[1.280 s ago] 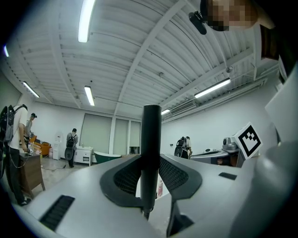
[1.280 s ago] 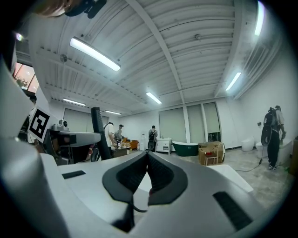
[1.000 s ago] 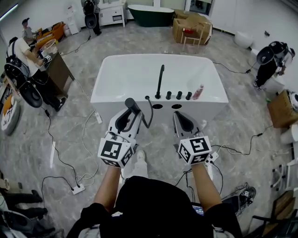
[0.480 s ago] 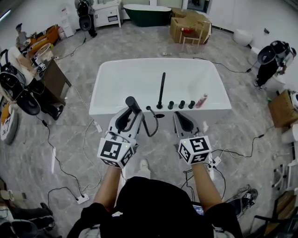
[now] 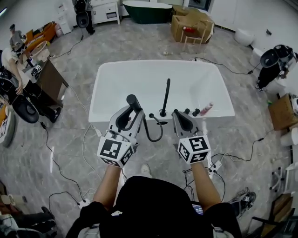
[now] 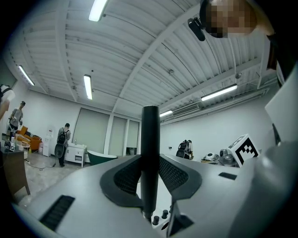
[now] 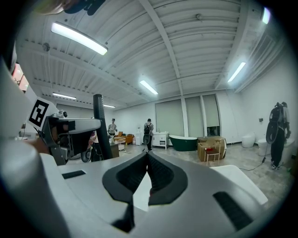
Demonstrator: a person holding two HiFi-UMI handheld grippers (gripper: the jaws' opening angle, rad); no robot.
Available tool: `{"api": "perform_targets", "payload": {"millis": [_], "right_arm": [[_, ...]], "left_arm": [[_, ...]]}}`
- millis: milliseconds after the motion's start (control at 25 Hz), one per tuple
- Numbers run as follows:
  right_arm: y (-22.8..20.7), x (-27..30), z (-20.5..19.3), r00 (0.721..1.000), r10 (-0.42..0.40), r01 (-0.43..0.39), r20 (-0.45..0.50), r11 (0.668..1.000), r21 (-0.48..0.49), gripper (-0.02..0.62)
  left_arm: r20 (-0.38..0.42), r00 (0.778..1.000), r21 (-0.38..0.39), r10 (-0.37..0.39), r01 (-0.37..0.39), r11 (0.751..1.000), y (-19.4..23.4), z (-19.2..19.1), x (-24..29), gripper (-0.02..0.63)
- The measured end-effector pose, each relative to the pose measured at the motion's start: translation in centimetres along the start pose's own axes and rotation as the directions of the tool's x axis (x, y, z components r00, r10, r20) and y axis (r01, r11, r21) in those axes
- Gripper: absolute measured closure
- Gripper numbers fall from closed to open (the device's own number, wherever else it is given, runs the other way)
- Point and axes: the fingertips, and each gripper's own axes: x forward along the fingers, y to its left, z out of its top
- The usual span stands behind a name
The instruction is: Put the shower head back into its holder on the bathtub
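My left gripper [image 5: 131, 106] is shut on the black shower head [image 5: 132, 102], a slim wand standing upright between the pads [image 6: 174, 174]. Its black hose [image 5: 153, 132] loops down to the right. The wand fills the middle of the left gripper view [image 6: 150, 153], and it also shows at the left of the right gripper view [image 7: 100, 128]. The white bathtub [image 5: 116, 81] lies just ahead, its near rim carrying a black spout [image 5: 165, 95] and knobs [image 5: 195, 112]. My right gripper [image 5: 176, 114] is shut and empty over that rim, jaws touching [image 7: 146, 160]. I cannot make out the holder itself.
A pink bottle [image 5: 206, 109] stands on the rim right of the knobs. Cables [image 5: 70, 181] and power strips trail over the marble floor. People [image 5: 11, 37] work at a desk on the left; a dark green tub [image 5: 149, 9] and cardboard boxes [image 5: 191, 23] stand at the back.
Both grippers have come forward to the tub's near rim, the left still carrying the shower head. The tub now sits closer and lower in the head view.
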Motion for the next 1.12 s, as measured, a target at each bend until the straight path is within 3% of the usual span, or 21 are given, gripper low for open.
{"api": "perform_targets", "payload": {"millis": [400,760,1120], "right_arm": [[-0.2,6.6,-1.5,0.999,-0.03,0.031,-0.035,0.999,0.009,0.578],[-0.9,9.1,-3.5,0.995,-0.053,0.055,-0.086,0.998,0.014,0.578],[-2.5,10.9,-8.2,0.981,-0.038,0.048,-0.19,0.998,0.05,0.578]], "left_arm": [[-0.008,0.999,-0.022,-0.046,0.046,0.999,5.9,-1.5,3.2,0.477],[-0.035,0.997,-0.038,-0.069,0.067,0.997,8.3,-3.1,4.6,0.479],[-0.074,0.996,-0.069,-0.051,0.046,0.997,10.1,-6.0,6.1,0.477]]}}
